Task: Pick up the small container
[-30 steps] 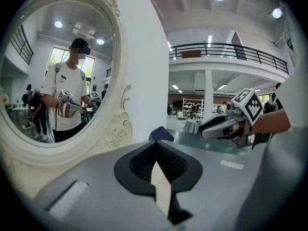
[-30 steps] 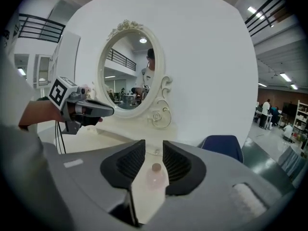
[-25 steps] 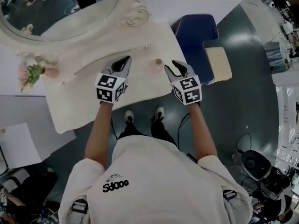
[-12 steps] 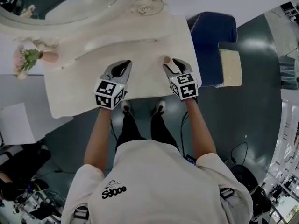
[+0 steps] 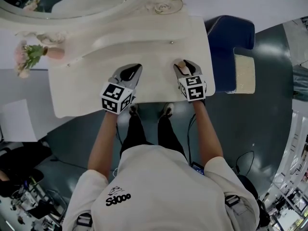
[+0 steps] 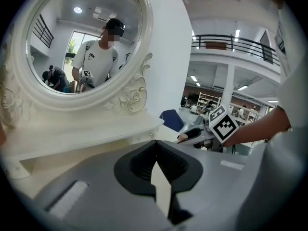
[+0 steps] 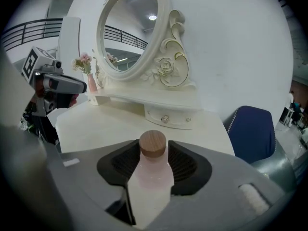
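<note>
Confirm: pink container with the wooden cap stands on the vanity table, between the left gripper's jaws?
Wrong gripper. The pink container with the wooden cap stands on the vanity table between the jaws of the right gripper, as the right gripper view shows. Those jaws have just been opening and do not clamp it. The left gripper has nothing between its jaws.

Both bare forearms reach forward side by side over the near edge of the dressing table [image 5: 82,91], the left arm [image 5: 103,138] and the right arm [image 5: 206,129] each ending in a gripper tilted downward. The left gripper [image 5: 135,67] has its jaw tips together with nothing between them. The right gripper [image 5: 183,65], nearer the table's right edge, has just been opening its jaws, which stand wide on either side of the small container [image 7: 153,170].
</note>
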Available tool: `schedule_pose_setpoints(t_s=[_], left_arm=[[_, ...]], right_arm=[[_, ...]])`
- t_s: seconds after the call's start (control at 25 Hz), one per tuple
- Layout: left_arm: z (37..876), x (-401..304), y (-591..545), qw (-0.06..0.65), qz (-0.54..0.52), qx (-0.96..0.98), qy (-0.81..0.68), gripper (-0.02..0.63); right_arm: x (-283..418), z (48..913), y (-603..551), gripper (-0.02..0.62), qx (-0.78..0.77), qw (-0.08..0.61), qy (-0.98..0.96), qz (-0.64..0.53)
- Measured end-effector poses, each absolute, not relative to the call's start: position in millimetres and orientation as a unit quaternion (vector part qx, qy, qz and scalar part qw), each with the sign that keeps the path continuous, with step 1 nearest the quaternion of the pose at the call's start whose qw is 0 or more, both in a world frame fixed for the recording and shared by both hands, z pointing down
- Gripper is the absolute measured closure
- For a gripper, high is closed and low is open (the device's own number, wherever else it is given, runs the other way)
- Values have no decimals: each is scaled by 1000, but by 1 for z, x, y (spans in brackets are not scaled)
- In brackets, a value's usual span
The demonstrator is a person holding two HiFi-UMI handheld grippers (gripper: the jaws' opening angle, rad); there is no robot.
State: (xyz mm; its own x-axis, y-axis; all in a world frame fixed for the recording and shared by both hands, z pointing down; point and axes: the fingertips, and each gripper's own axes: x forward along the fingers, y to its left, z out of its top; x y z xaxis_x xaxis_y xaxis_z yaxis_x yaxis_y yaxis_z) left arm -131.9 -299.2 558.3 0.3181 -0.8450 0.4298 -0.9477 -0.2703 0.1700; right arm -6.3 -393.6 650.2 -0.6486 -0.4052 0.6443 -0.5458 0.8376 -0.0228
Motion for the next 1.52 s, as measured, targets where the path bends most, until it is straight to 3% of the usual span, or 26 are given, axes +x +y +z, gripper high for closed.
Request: schedule_pose_setpoints(t_s=[0.24, 0.52, 1.52], left_arm=[[556, -130, -302, 189, 118, 808, -546, 586], [547, -143, -305, 175, 114, 811, -547, 586], [380, -189, -335, -3, 110, 814, -570, 586]], right_arm=[[-13, 647, -396, 460, 279, 306, -905, 96], [-13, 636, -398, 460, 297, 309, -898, 98], [-31, 398, -400, 459, 333, 180, -926, 18]])
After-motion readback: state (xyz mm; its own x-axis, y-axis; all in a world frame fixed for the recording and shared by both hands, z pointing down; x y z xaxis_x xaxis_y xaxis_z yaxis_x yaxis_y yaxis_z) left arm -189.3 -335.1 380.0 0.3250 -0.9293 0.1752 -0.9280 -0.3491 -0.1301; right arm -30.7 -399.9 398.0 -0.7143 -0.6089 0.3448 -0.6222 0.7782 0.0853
